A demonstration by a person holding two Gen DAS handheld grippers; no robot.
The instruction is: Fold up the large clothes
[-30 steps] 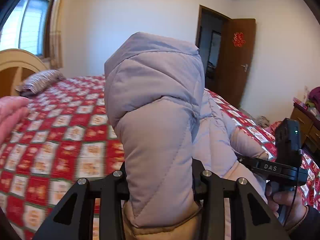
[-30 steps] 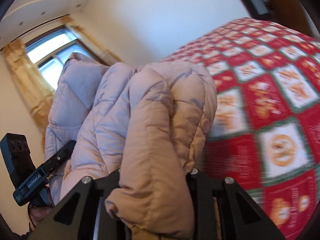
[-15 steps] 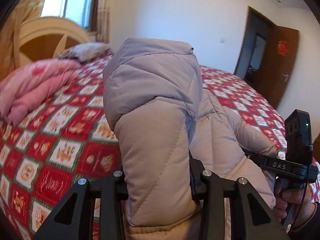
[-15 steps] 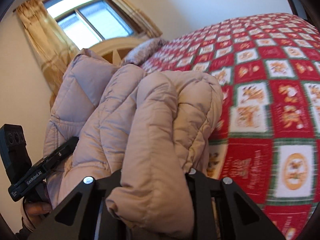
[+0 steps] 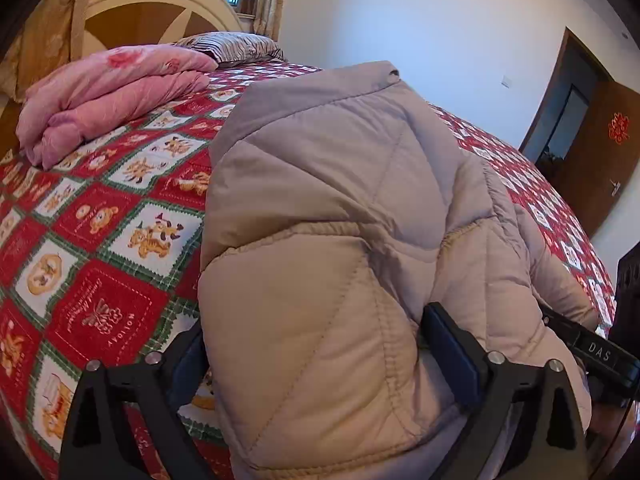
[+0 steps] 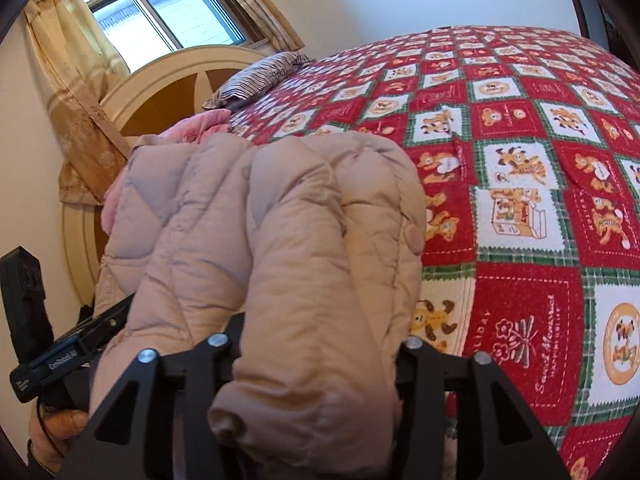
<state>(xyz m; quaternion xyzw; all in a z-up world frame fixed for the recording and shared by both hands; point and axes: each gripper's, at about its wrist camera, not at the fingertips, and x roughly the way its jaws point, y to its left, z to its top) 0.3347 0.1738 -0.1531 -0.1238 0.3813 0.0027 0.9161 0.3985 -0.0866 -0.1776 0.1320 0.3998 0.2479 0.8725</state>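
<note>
A beige and grey puffer jacket (image 5: 340, 200), bundled up, rests on the red patchwork bedspread (image 5: 100, 220). My left gripper (image 5: 316, 332) straddles one end of it. Its jaws are opening wide, and a gap shows beside the left finger (image 5: 188, 364). In the right wrist view the jacket (image 6: 280, 220) bulges between the fingers of my right gripper (image 6: 318, 336). Those jaws are opening too, but the padding still fills them and hides the pads. Each gripper's body shows at the edge of the other's view.
A folded pink quilt (image 5: 112, 92) and a striped pillow (image 5: 236, 46) lie near the wooden headboard (image 5: 140, 12). The bedspread (image 6: 520, 160) stretches bare to the right of the jacket. A brown door (image 5: 600, 140) stands at the far right. A hand (image 6: 52, 424) holds the left gripper's handle.
Both grippers came down towards the bed with the jacket, and the bundle now sits lower against the bedspread. Both pairs of jaws have widened, the left far more.
</note>
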